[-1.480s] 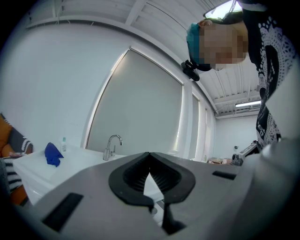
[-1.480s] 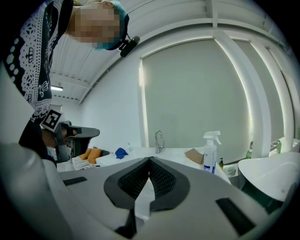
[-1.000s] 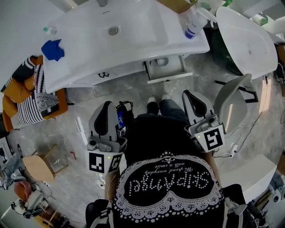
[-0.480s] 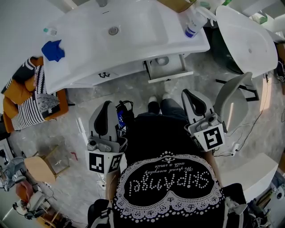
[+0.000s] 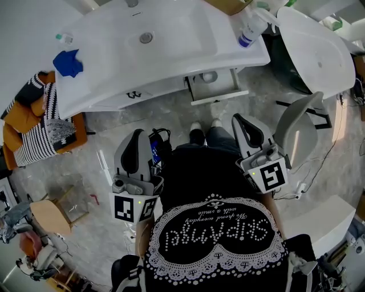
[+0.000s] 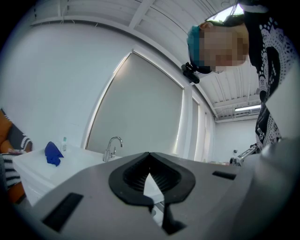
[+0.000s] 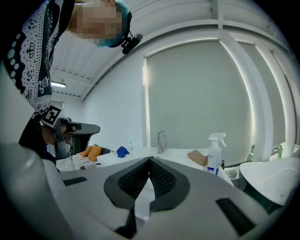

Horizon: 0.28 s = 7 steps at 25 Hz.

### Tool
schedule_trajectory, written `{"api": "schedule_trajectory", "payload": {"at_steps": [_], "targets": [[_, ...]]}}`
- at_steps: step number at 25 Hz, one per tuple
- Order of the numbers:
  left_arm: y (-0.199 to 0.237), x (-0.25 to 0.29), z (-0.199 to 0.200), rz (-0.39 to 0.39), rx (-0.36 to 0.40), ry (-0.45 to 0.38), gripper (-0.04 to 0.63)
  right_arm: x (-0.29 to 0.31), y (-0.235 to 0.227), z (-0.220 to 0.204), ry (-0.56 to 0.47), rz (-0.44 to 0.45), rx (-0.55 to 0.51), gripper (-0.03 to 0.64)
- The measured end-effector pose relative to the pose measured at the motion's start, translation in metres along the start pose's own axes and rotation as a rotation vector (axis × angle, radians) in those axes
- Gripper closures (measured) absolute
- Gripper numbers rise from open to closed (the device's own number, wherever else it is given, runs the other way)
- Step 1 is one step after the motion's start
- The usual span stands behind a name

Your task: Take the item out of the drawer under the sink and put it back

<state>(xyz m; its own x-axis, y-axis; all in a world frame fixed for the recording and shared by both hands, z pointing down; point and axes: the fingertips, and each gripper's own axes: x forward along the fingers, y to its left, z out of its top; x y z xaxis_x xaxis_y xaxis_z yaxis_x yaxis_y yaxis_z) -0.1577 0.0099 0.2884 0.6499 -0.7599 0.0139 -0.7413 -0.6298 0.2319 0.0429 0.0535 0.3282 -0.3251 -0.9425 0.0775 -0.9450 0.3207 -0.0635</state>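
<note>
The white drawer (image 5: 215, 86) under the sink (image 5: 171, 40) stands pulled out, and a small round pale item (image 5: 209, 76) lies inside it. My left gripper (image 5: 136, 133) is held low by the person's left hip, well short of the vanity; its jaws meet at the tips with nothing between them. My right gripper (image 5: 240, 120) hangs by the right hip, nearer the drawer but still apart from it, shut and empty. Both gripper views look over the closed jaws at the sink top, the left gripper (image 6: 149, 154) and the right gripper (image 7: 150, 160) alike.
On the sink top are a spray bottle (image 5: 249, 31), a blue cloth (image 5: 68, 63), a small bottle (image 5: 64, 38) and a piece of cardboard (image 5: 228, 5). A white tub (image 5: 319, 51) stands at the right. Orange and striped cushions (image 5: 34, 122) lie at the left.
</note>
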Motion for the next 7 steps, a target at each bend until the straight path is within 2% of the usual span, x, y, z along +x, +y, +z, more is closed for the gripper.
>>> {"api": "schedule_trajectory", "payload": {"at_steps": [2,7], "targets": [[0.001,0.001,0.001,0.003,0.000,-0.001,0.591,0.001,-0.001,-0.001,0.007,0.003,-0.001,0.598],[0.007,-0.003,0.006,0.004,0.004,-0.008,0.591,0.001,0.006,-0.014,0.115,-0.016,0.021,0.598]]}}
